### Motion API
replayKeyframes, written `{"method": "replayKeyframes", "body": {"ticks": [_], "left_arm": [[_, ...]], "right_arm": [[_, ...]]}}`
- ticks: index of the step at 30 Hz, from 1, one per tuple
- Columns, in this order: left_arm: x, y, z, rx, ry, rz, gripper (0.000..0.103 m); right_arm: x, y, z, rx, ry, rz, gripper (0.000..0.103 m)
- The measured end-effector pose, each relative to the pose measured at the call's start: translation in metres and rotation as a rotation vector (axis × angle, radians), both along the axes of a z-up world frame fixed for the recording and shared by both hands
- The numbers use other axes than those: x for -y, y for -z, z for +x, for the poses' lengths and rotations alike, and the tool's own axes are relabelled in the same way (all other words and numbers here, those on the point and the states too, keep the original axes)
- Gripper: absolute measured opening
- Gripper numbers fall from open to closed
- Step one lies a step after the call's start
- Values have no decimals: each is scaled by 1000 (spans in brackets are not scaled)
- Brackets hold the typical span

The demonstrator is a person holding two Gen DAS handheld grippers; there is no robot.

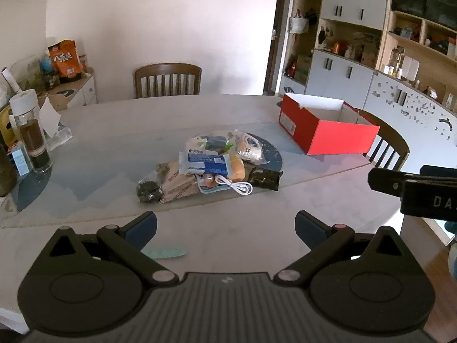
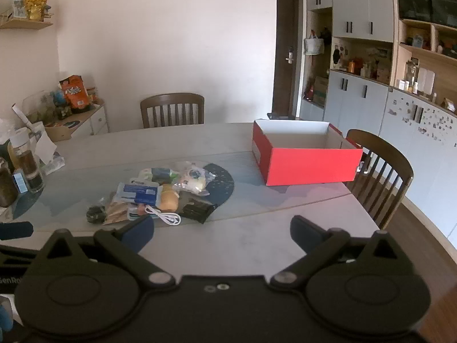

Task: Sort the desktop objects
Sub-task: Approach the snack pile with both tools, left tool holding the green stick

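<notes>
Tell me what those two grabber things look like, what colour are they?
Both are mostly black. The left gripper has two dark blue fingers on black jointed bars with silver rivets, round black discs either side, and a ribbed grey middle. One rivet looks reddish. The right gripper matches, with blue fingers and two small screws in the middle. White lettering marks its side in the left view.

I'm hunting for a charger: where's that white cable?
The white cable lies coiled at the pile's near edge, beside the black packet, left of the red box in both views.

The left gripper [image 1: 225, 224] is black, with 2 blue finger pads [image 1: 141, 228], silver round screws and a ribbed body.
</notes>
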State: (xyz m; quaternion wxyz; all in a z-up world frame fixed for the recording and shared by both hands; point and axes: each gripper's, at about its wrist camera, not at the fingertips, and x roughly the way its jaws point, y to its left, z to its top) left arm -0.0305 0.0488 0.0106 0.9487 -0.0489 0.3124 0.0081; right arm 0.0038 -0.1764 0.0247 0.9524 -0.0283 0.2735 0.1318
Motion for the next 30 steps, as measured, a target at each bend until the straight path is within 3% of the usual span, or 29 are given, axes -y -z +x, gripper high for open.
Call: {"method": "replayKeyframes", "body": {"ticks": [19,25,30], "left_arm": [[-16,-1,-2,42,-6,50,103],[-28,10,4,21,-56,44,103],[-28,25,14,2,-135,109,103]], "right_arm": [[-16,-1,0,30,14,3,102],[-21,7,19,29,-12,14,102],[-29,21,40,53,-73,-14,102]]}}
